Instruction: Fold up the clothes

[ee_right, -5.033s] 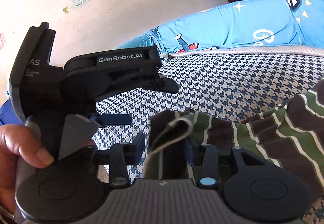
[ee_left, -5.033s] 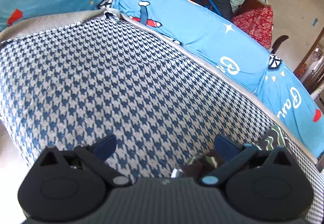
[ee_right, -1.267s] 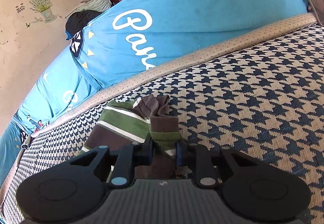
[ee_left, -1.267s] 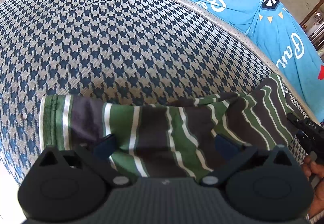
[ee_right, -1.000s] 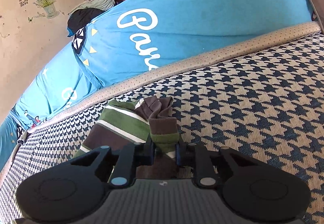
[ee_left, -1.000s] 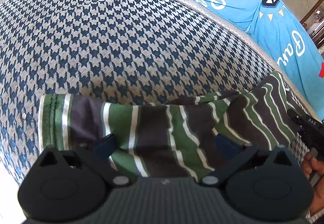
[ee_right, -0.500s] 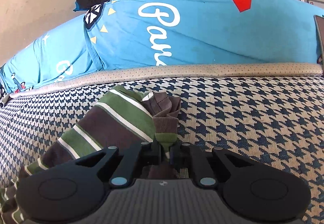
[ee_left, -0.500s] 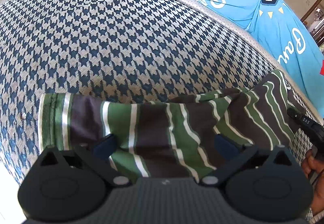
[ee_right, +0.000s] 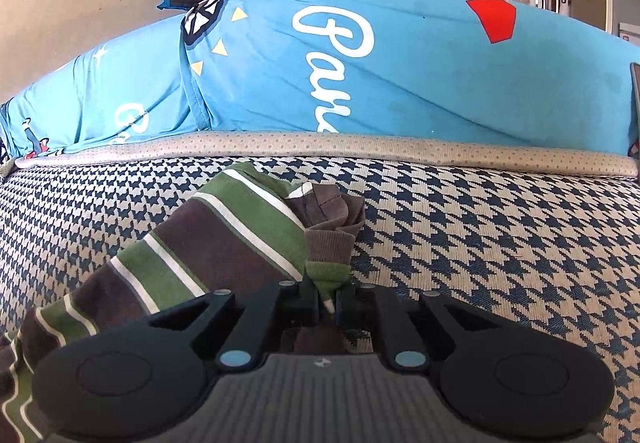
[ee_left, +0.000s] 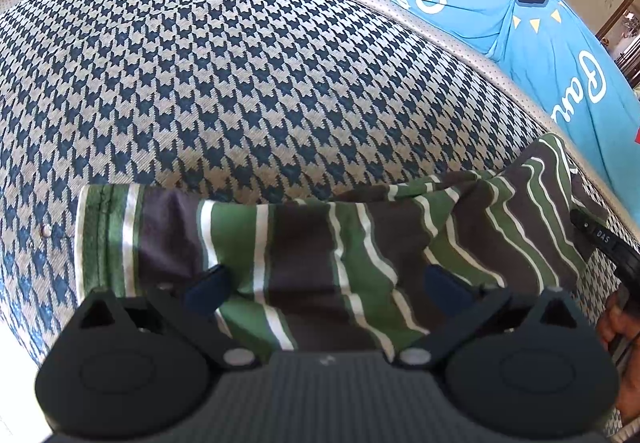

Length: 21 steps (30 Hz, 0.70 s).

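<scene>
1. A striped shirt (ee_left: 320,243) in green, brown and white lies stretched across a houndstooth cushion (ee_left: 240,83), near its front edge.
2. The left claw (ee_left: 326,285) hangs over the shirt with its fingers spread wide, gripping nothing.
3. The right claw (ee_right: 327,297) is pressed together, pinching the shirt's bunched end.
4. A blue sheet (ee_right: 400,83) covers the surface behind the cushion.

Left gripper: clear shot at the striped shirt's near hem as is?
Probably yes. The left gripper is open above the striped shirt, nothing between them; the right gripper pinches only the far end.
</scene>
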Tool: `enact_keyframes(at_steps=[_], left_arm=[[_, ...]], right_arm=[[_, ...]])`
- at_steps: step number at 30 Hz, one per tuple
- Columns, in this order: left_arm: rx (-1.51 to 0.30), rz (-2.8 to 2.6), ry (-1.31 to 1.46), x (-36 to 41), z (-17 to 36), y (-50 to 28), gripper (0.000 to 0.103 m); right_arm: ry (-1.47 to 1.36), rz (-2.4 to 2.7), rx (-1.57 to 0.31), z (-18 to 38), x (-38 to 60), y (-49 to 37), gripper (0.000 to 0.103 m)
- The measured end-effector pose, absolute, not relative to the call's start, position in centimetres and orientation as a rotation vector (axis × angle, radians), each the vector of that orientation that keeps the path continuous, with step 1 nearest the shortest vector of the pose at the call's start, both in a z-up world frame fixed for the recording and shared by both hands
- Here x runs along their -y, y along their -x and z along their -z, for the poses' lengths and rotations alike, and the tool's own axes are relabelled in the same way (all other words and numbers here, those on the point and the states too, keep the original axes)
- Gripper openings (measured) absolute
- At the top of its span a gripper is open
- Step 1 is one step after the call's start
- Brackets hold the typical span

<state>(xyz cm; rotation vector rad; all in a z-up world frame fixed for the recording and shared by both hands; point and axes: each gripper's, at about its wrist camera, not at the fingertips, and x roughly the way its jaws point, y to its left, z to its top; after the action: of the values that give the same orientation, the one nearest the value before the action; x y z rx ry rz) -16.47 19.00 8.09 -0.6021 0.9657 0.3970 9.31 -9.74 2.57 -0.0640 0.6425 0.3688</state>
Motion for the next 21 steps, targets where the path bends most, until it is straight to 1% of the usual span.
enact_keyframes(at_steps=[6,16,21], left_arm=[[-0.965,-0.401,0.601,-19.0,-7.7,16.7,0.103],[-0.971,-0.411,0.563,-18.1,-7.4,15.8,0.103],[-0.974,-0.404,0.531,-16.9,-7.0,14.7,0.103]], right_arm=[[0.083,-0.343,-0.627,-3.1,9.6,-8.8,0.006],[0.134,-0.309,-0.599,-4.6,10.3,-7.2,0.005],[0.204,-0.289,-0.584,-5.1,10.9,-5.9,0.004]])
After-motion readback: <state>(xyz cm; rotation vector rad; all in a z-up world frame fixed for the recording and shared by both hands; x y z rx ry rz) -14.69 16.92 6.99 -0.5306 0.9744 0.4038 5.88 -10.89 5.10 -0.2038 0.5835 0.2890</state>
